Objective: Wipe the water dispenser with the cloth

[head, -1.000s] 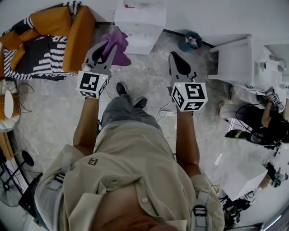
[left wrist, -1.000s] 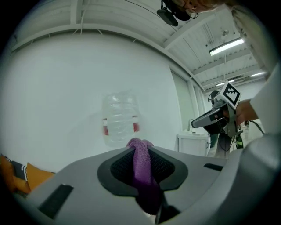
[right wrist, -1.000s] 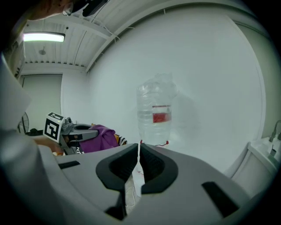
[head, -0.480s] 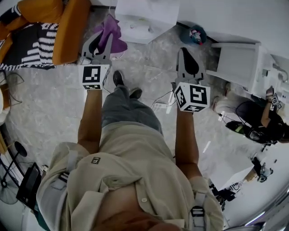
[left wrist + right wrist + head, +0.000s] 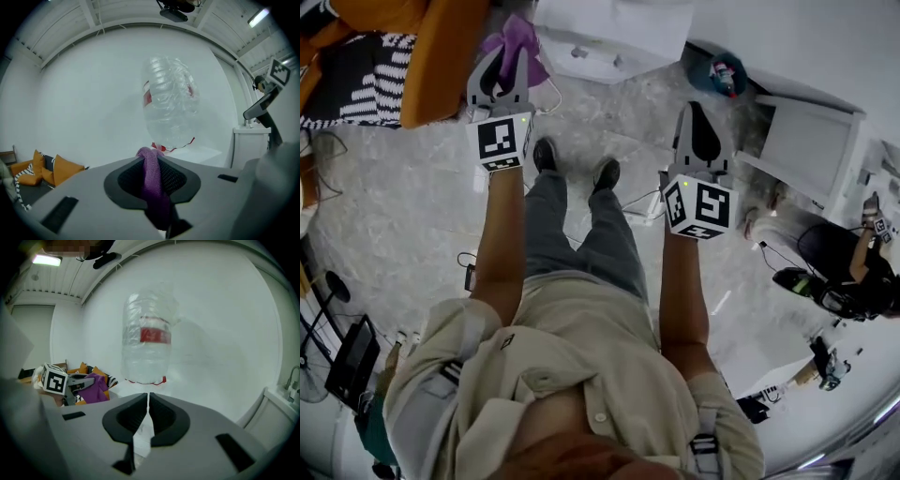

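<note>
The white water dispenser (image 5: 609, 37) stands at the top of the head view, just beyond my feet. Its clear upturned bottle (image 5: 169, 101) with a red label fills the middle of the left gripper view and also rises ahead in the right gripper view as the bottle (image 5: 147, 341). My left gripper (image 5: 502, 58) is shut on a purple cloth (image 5: 514, 42), and the cloth (image 5: 152, 180) hangs between its jaws. The right gripper (image 5: 698, 111) is held lower right of the dispenser, its jaws closed together with nothing between them (image 5: 148, 397).
An orange sofa (image 5: 431, 66) with striped cushions lies to the left. A white cabinet (image 5: 806, 141) stands to the right, with a seated person (image 5: 853, 272) beyond it. Cables (image 5: 642, 206) trail on the marble floor. A blue round object (image 5: 722, 75) lies beside the dispenser.
The person has stepped closer to the dispenser, and both grippers have come nearer to it. The left gripper has kept hold of the cloth throughout.
</note>
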{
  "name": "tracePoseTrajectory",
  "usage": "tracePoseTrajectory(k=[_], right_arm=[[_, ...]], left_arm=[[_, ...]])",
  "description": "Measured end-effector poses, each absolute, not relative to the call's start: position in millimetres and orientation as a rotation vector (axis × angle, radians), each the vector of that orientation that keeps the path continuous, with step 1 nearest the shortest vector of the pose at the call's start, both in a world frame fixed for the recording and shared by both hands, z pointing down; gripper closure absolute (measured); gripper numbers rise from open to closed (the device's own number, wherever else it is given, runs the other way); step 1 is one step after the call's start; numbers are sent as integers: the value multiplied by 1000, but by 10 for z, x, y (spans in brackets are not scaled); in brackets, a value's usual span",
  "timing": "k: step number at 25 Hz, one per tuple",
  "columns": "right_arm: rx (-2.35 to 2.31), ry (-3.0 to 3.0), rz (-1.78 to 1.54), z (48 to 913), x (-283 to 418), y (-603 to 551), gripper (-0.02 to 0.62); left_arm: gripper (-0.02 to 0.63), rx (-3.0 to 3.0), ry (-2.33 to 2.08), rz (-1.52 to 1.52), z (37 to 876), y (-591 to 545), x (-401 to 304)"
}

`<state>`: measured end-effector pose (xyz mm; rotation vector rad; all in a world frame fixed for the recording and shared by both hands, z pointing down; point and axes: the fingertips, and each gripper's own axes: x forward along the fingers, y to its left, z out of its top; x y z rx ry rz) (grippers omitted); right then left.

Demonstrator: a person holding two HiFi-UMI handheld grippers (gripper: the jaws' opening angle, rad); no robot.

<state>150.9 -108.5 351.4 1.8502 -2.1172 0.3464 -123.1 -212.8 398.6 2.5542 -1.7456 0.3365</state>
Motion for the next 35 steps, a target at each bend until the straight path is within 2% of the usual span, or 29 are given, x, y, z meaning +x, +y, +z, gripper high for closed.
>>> tracePoseTrajectory(k=[6,18,21,27,35], right_arm=[[1718,-2178,343,4061,1712,-1230,568],[1744,-2145,403,4589,2427,-1046,568],[1765,-2124,412,4634,2522,-1010,568],[1768,-2117,432,4732,2465,-1009,568],[1699,-2171,436,4760,1933,-1211,568]], left_arm=[[522,2502,-1859,200,4390,-2282,-636],[522,2688,-1430,113,4783,-1944,1385],[522,2737,-1343,154,4861,-1856,1654],[523,2705,-1439,202,5003,-2027,1091],[523,2452,-1765,295,5170,-2492,-626]])
